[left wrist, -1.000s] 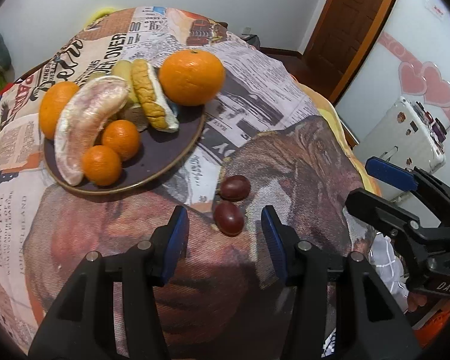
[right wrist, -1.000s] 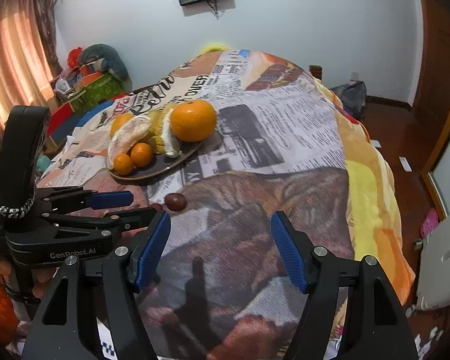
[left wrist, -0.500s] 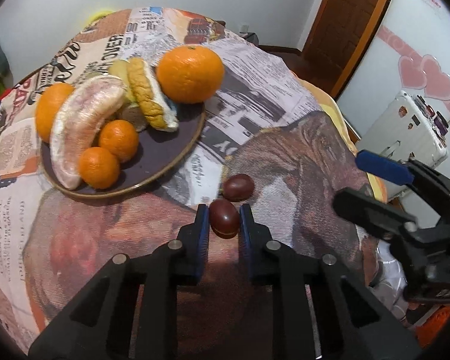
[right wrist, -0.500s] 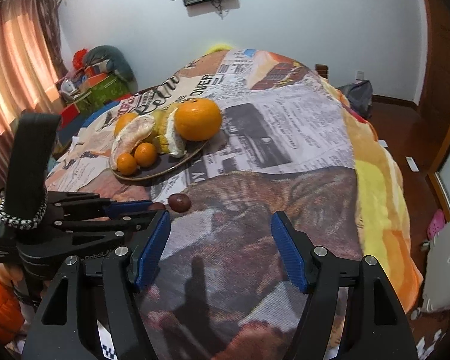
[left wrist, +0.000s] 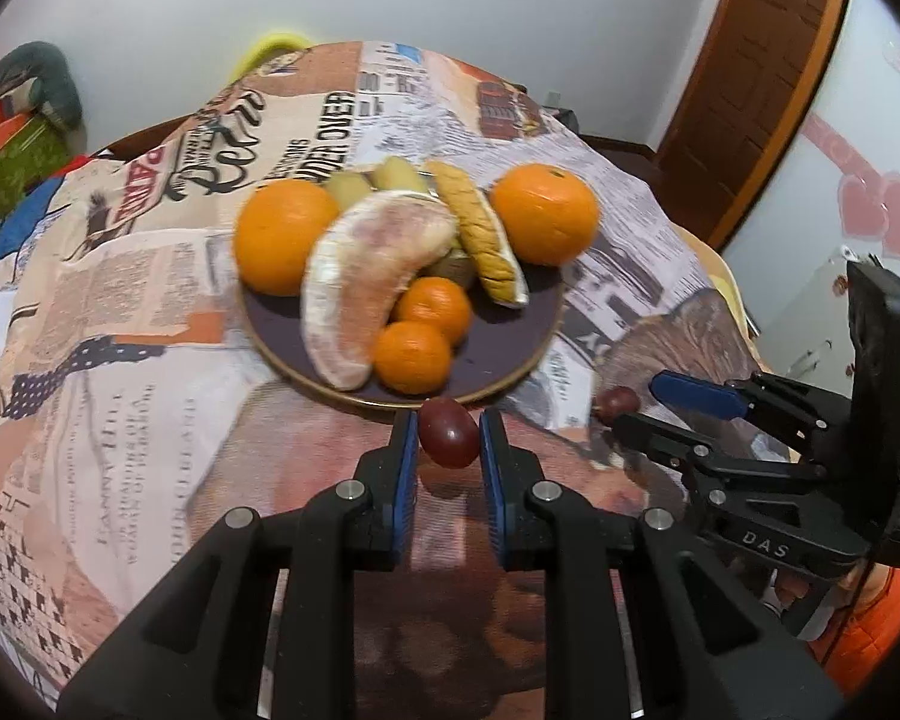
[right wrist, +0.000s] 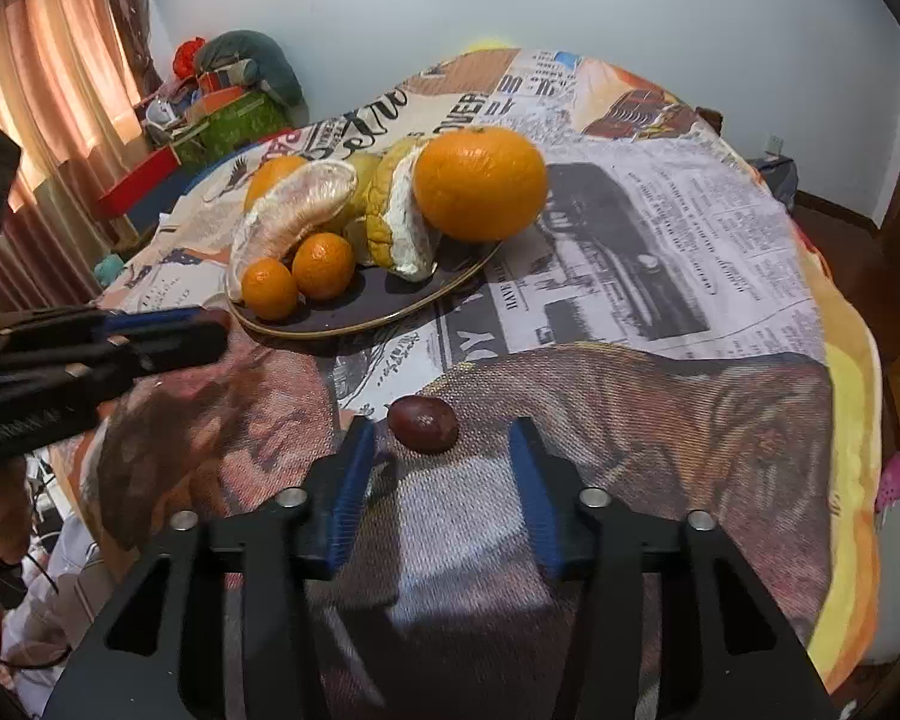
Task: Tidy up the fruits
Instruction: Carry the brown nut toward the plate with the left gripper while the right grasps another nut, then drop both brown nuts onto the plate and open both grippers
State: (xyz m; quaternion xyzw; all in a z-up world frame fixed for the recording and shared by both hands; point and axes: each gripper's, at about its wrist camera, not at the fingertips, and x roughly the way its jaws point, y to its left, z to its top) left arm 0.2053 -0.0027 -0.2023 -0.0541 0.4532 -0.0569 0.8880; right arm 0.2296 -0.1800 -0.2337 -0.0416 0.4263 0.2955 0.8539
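Dark plate (left wrist: 504, 354) w/ gold rim sits on the printed blanket (left wrist: 150, 312) that covers the bed; plate is the landmark here. On it: 2 big oranges, one at the left edge (left wrist: 285, 234), one at the right edge (left wrist: 543, 222); a peeled pomelo wedge (left wrist: 366, 276) lying across the middle; a piece of yellow peel (left wrist: 480, 240) betw. wedge and right orange; 2 small tangerines (left wrist: 414, 354) touching each other at the near side; a couple of pale green-yellow fruits (left wrist: 399, 177) at the back, partly hidden.

Left claw (left wrist: 449, 441) is clamped on a dark red fruit (left wrist: 449, 432), both blue pads pressing its sides, held just at the near rim of the plate and off the blanket — its shadow shows below it.

Second dark red fruit (right wrist: 423, 423) lies on the blanket, near-right of the plate and apart from it. Right claw (right wrist: 438, 450) is around it, jaws apart but they've just been closing in; pads stand either side of the fruit w/ a gap on each side, not touching. In the left wrist view the same fruit (left wrist: 617, 402) shows at the tip of the right claw, to the right of the plate.

Orange sleeve (left wrist: 864, 624) of the person shows under the right claw's body.
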